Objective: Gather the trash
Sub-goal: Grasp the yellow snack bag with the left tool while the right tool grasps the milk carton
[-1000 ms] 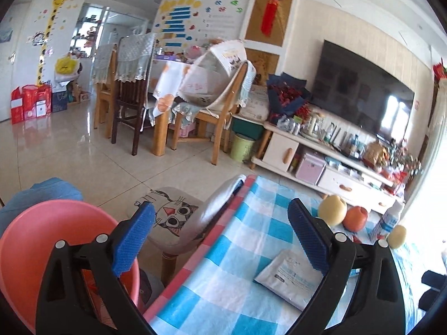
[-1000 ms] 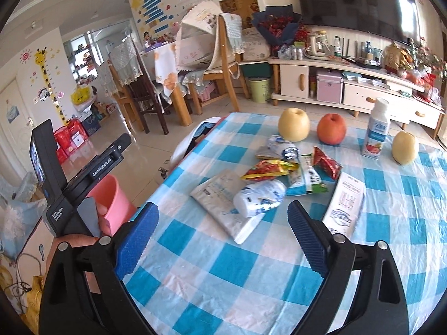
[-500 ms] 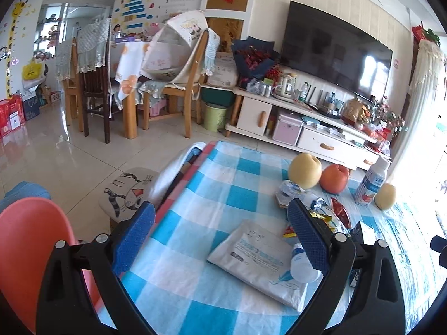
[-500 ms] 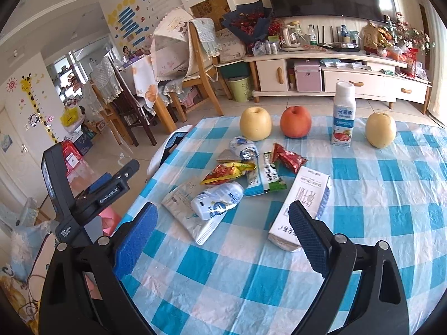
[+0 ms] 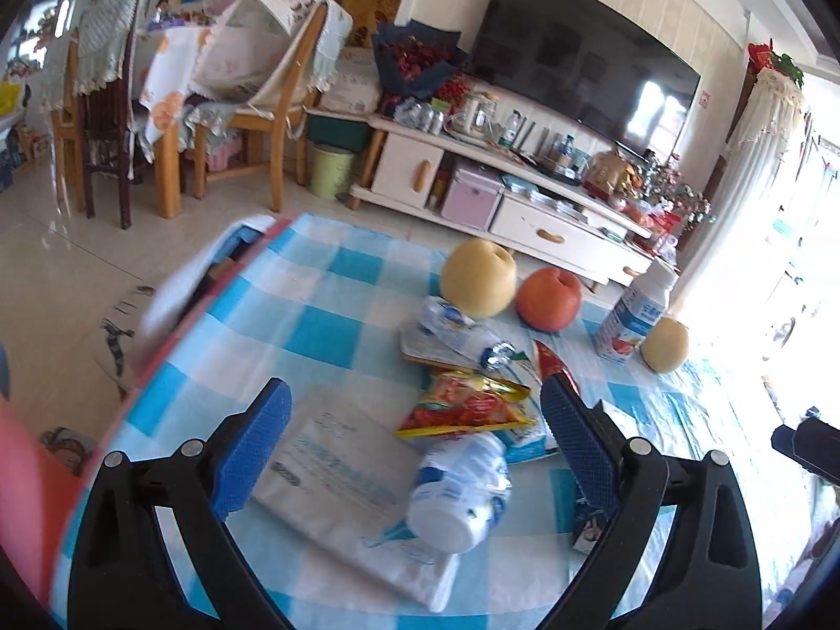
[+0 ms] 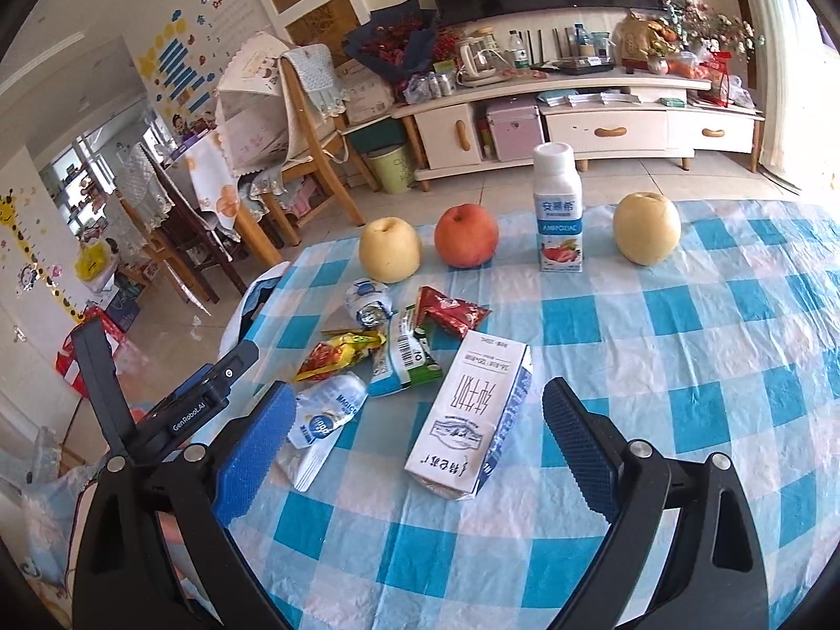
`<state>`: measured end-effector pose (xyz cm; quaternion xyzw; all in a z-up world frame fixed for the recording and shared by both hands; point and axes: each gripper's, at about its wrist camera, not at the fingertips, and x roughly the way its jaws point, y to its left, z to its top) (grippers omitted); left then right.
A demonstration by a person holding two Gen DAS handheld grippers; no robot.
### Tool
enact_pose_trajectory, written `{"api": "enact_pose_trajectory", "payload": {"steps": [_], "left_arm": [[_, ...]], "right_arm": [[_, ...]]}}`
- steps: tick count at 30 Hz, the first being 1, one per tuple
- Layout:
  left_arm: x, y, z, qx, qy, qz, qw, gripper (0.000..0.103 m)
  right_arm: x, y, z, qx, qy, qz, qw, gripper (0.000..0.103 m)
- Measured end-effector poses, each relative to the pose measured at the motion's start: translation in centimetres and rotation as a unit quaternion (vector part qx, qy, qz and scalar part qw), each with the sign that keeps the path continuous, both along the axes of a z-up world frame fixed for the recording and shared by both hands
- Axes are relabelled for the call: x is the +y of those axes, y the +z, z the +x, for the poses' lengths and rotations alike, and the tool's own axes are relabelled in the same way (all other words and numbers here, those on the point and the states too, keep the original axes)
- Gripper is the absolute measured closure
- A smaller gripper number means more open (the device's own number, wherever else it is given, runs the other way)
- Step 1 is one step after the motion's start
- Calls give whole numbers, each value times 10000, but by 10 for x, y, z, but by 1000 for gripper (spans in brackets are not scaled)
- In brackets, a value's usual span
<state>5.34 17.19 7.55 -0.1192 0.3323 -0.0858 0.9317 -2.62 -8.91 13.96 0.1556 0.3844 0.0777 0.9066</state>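
Right wrist view — milk carton (image 6: 472,420) flat on tablecloth (image 6: 682,341), both jaws spread, empty

Bare checked cloth (image 6: 682,367) lies right of the milk carton (image 6: 472,415); wrappers (image 6: 409,336) crowd its left.

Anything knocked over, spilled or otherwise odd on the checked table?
The white milk carton and the small white plastic bottle lie on their sides among crumpled snack wrappers. No spill is visible. The upright yogurt bottle and fruit look orderly.

A home living room: television (image 5: 583,58), dining chairs (image 6: 310,126), checked tablecloth (image 6: 682,346).
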Motion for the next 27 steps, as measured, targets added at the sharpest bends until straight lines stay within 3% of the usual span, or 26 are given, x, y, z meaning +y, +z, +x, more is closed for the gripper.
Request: {"api": "enact_pose_trajectory", "payload": {"steps": [8,13,21,23,27], "left_arm": [[-31,-24,27,492,-373,29,9981,7],[-37,-32,44,632,-511,237,9964,7],[-40,-48,68,926,-611,138,9937,7],[-43,-50,70,945,-648,171,9933,10],[-47,-55,73,1045,-756,138,9916,28]], "right_arm": [[-19,-24,26,548,-240,-181,9980,9],[-18,-40,39,804,-171,-217,9964,9],[-7,-62,56,1083,28,-209,9939,9],[-4,-66,59,1116,64,-264,9934,9],[0,-79,67,1208,130,-397,9918,9]]}}
